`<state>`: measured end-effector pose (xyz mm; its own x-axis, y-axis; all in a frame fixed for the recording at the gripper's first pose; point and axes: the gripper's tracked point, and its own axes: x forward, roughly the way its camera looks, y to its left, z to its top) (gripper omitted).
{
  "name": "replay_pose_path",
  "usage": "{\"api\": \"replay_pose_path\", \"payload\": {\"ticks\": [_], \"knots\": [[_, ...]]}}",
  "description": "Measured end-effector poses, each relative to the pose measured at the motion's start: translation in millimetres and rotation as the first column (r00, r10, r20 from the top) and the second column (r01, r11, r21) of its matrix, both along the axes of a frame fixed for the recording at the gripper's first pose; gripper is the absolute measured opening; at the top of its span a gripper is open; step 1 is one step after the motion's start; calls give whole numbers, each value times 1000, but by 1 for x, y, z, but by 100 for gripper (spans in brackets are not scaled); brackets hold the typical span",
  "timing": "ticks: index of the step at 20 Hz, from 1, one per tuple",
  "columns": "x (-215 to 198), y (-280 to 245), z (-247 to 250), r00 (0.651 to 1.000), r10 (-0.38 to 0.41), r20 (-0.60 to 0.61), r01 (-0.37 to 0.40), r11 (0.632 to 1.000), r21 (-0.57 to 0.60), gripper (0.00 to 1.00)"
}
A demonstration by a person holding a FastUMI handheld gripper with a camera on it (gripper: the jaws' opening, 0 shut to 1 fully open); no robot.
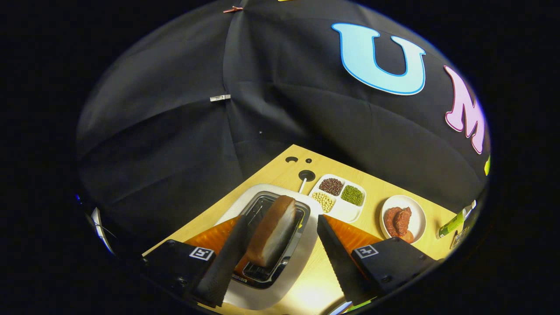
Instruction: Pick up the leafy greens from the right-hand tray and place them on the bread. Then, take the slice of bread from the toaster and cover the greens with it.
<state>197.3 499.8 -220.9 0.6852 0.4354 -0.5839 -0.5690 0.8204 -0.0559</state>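
White enamel and dark slots mark the toaster [292,262], which sits on the pale wooden table [380,192] directly between and just ahead of the fingers of the gripper [280,238]. From its slot a slice of bread [272,232] stands up, brown crust toward the left finger [227,258], pale crumb facing the right finger [334,258]. The slice's long axis runs forward along the line of the fingers, tilted a little to the right as it rises, so its two broad faces look toward the two fingers. The left finger lies close beside the crust, perhaps touching; the right finger stands well apart from the crumb face. The jaws are spread wide and grip nothing. To my judgement the bread is already bracketed, and the coming move turns on closing across its thin dimension, with the right finger having the farther way to travel. Beyond the right finger, a white divided tray [342,197] holds three heaps of dry beans, dark, green and pale. Farther right, a small round plate [403,218] carries a reddish-brown piece of food. Past it lies a green-and-white tube [453,224], its print too small to read. No brand or writing on the toaster is legible. Leafy greens and the lower bread I cannot make out here.
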Motion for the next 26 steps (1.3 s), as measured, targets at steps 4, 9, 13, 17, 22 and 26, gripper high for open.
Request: {"api": "replay_pose_path", "payload": {"ticks": [4, 9, 13, 17, 22, 26], "knots": [[-3, 6, -4, 999, -16, -41, 17, 1000, 21, 81], [-5, 4, -5, 997, -57, -44, 57, 998, -2, 36], [-9, 6, -3, 995, -78, -60, 79, 997, 8, 16], [-12, 3, 24, 998, -60, -35, 62, 996, 60, 16], [-9, -12, 72, 996, -84, 0, 83, 986, 144, 16], [-14, -34, 103, 994, -101, 30, 93, 976, 197, 16]]}}
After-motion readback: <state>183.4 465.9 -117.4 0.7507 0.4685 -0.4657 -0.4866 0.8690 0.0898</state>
